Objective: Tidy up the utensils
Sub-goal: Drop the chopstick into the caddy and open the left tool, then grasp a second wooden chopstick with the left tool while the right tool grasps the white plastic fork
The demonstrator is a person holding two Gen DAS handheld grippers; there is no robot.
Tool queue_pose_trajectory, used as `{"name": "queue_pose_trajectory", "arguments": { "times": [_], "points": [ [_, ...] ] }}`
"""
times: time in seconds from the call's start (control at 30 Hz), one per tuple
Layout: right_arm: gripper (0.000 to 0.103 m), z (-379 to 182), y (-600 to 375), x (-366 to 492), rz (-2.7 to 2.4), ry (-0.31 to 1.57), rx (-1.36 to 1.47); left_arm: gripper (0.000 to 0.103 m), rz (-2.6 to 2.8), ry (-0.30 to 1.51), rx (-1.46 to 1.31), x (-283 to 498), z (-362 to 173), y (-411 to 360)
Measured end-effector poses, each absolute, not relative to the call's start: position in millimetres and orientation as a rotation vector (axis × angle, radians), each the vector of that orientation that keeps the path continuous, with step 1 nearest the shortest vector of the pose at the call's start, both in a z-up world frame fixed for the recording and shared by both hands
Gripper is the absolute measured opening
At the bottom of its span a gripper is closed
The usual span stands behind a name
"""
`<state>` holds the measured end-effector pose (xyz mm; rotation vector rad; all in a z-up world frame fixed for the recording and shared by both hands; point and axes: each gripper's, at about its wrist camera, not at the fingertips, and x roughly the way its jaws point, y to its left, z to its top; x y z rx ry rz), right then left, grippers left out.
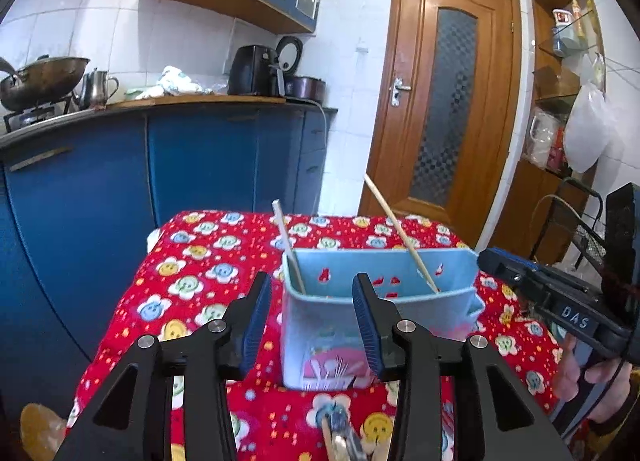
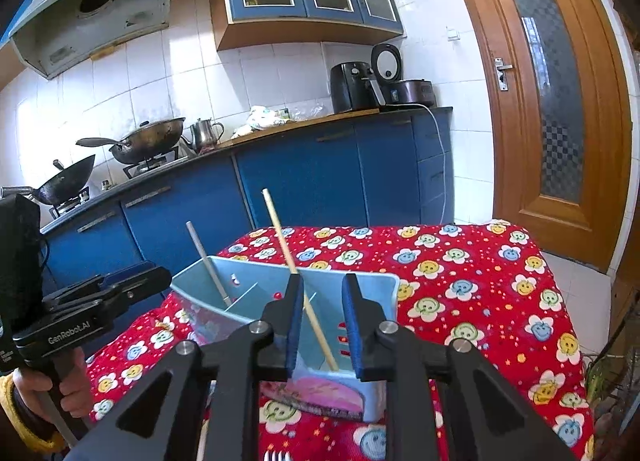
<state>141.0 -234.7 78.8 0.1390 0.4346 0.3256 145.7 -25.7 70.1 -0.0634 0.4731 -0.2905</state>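
Chopsticks: 2 stand in your holder [image 1: 384, 281]; utensils [image 1: 340, 437] remain on the desk [image 2: 480, 281]; both jaws open, empty.

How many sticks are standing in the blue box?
2. A white stick leans in the left part of the blue box; a tan stick leans in the right part. Others may lie hidden inside.

A light blue plastic utensil caddy [image 1: 380, 293], pink-printed in front, stands at centre frame on a red tablecloth [image 1: 208, 261] patterned with smiling flowers in yellow, blue and white. Behind, deep blue cabinets [image 1: 160, 165]; right, an orange-brown wooden door [image 1: 452, 93].
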Motion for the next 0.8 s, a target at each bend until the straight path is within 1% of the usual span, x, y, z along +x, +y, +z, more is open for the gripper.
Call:
{"name": "queue_pose_trajectory", "arguments": {
  "times": [0.37, 0.8],
  "points": [
    [0.022, 79, -241, 99, 0.286, 0.564, 0.117, 0.043, -0.285, 0.608, -0.038, 121, 68, -14],
    [0.022, 58, -239, 59, 0.260, 0.751, 0.079, 0.043, -0.311, 0.853, 0.014, 98, 37, -16]
  ]
}}
